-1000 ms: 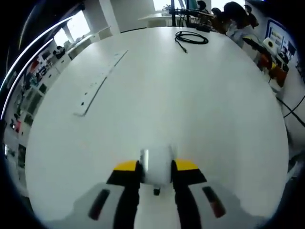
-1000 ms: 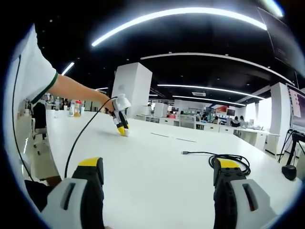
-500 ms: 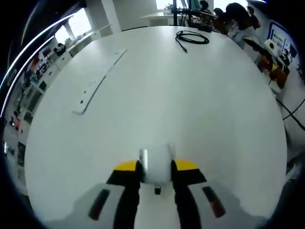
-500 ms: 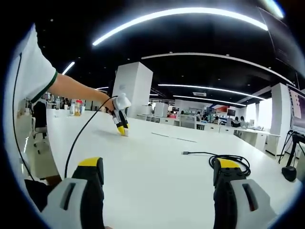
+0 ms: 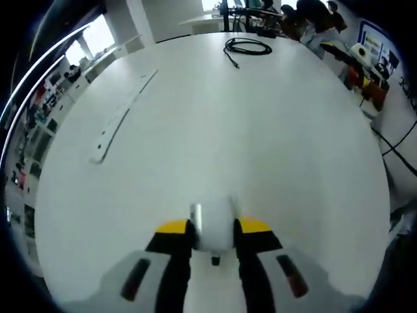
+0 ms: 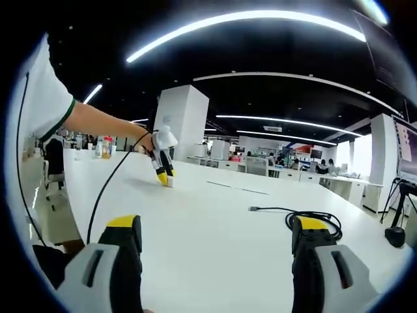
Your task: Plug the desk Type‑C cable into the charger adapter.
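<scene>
White adapter [image 5: 214,225], black cable [image 6: 306,217], white table [image 5: 260,130].

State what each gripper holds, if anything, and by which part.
The left gripper clamps the white charger adapter by its two sides. The right gripper is open, holding nothing.

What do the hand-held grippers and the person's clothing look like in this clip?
The right hand-held gripper has light grey bodies with dark slots, black fingers and yellow tips. The left hand-held gripper has the same scheme; in the right gripper view it trails a thin black cable. The person wears a white short sleeve with dark green trim.
</scene>
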The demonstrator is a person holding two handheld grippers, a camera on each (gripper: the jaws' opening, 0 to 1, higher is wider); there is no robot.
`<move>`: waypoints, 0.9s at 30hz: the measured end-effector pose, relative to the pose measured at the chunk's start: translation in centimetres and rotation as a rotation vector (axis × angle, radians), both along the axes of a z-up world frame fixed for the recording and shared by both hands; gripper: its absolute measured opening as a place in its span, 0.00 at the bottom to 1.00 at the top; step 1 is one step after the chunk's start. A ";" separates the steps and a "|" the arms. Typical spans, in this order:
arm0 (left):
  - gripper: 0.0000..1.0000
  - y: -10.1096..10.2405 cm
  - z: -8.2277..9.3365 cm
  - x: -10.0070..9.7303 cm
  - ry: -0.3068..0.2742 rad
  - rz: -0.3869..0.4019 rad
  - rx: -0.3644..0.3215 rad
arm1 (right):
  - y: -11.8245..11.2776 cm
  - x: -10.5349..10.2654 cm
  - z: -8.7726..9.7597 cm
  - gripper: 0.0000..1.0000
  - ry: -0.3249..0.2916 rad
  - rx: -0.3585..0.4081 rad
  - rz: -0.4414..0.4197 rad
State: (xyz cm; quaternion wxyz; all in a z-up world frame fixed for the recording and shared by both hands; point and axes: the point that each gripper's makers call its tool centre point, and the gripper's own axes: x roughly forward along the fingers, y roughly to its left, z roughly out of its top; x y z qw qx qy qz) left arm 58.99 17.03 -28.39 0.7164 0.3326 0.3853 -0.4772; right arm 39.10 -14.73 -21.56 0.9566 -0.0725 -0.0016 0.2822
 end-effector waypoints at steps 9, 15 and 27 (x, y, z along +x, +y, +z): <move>0.25 0.0 0.1 -0.8 0.004 -0.001 -0.009 | -0.1 -0.1 -0.2 0.97 0.001 -0.003 -0.001; 0.25 -0.1 0.0 -1.3 0.012 -0.005 0.006 | -0.1 -0.2 -0.2 0.97 0.000 -0.001 -0.003; 0.25 -0.1 0.0 -1.8 0.018 -0.024 0.007 | -0.1 -0.4 -0.4 0.97 0.003 -0.004 -0.009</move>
